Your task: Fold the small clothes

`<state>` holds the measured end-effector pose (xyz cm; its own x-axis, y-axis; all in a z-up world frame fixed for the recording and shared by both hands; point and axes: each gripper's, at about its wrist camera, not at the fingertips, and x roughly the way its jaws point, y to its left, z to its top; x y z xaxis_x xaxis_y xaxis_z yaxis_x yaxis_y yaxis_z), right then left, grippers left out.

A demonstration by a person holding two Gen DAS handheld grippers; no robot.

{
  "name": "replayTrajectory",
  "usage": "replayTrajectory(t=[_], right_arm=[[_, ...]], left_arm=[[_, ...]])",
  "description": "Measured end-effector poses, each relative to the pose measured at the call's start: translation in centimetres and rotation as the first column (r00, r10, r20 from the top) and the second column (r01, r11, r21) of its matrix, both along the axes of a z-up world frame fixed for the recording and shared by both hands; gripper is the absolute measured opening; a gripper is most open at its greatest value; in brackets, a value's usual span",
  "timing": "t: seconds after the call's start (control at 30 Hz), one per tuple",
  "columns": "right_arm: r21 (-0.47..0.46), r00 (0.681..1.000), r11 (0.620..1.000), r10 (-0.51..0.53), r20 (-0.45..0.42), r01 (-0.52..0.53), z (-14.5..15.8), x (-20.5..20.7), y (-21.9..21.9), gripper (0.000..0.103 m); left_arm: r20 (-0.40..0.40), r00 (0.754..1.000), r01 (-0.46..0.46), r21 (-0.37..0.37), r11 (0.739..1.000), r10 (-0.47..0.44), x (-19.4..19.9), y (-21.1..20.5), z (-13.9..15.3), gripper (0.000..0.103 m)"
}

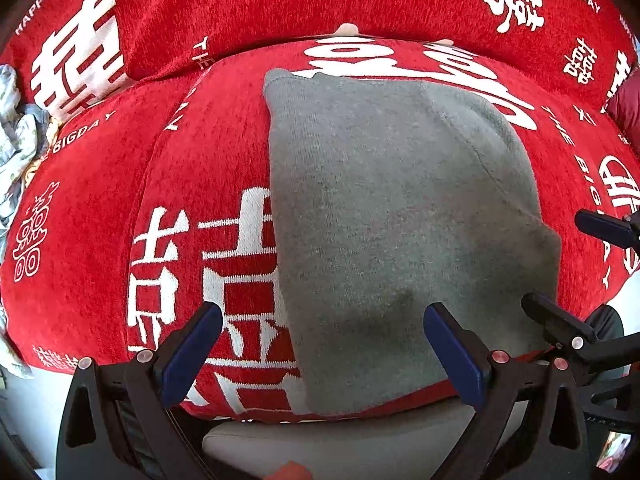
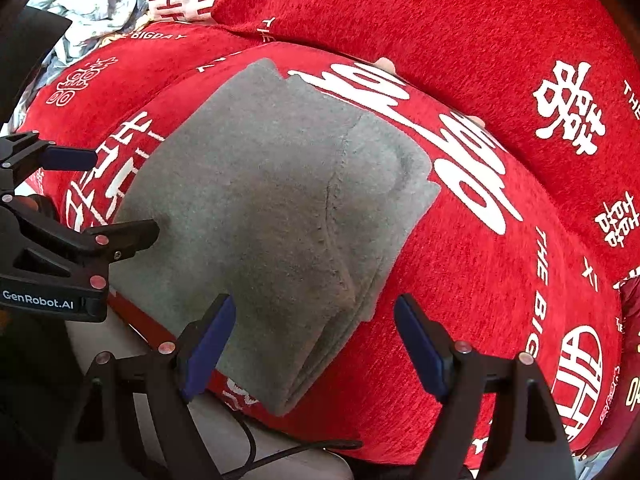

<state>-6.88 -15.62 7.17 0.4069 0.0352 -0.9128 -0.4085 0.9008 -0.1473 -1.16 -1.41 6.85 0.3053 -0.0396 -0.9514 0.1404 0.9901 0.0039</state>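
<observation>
A folded grey garment (image 1: 392, 216) lies flat on a red seat cushion (image 1: 96, 208) with white characters. It also shows in the right wrist view (image 2: 264, 216), where its stacked layers show at the near edge. My left gripper (image 1: 322, 320) is open and empty, just above the garment's near left edge. My right gripper (image 2: 316, 312) is open and empty, over the garment's near right corner. The right gripper also shows in the left wrist view (image 1: 560, 264), and the left gripper in the right wrist view (image 2: 116, 196).
A heap of pale patterned clothes (image 1: 16, 144) lies at the far left of the sofa, also in the right wrist view (image 2: 88, 4). The red backrest (image 1: 280, 4) rises behind. A dark red cushion (image 1: 628, 108) sits at the right. A black cable (image 2: 280, 452) runs below the seat edge.
</observation>
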Motion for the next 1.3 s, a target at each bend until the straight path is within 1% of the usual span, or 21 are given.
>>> replayTrajectory(t=[0.8, 1.3], right_arm=[[0.008, 1.000, 1.000, -0.001, -0.003, 0.001, -0.25, 0.26, -0.33, 0.084], [0.011, 1.000, 1.000, 0.001, -0.002, -0.001, -0.40, 0.18, -0.03, 0.084]], left_arm=[[-0.026, 0.999, 0.031, 0.002, 1.000, -0.031, -0.14, 0.08, -0.66, 0.101], [-0.035, 0.999, 0.033, -0.005, 0.999, -0.033, -0.17, -0.06, -0.82, 0.101]])
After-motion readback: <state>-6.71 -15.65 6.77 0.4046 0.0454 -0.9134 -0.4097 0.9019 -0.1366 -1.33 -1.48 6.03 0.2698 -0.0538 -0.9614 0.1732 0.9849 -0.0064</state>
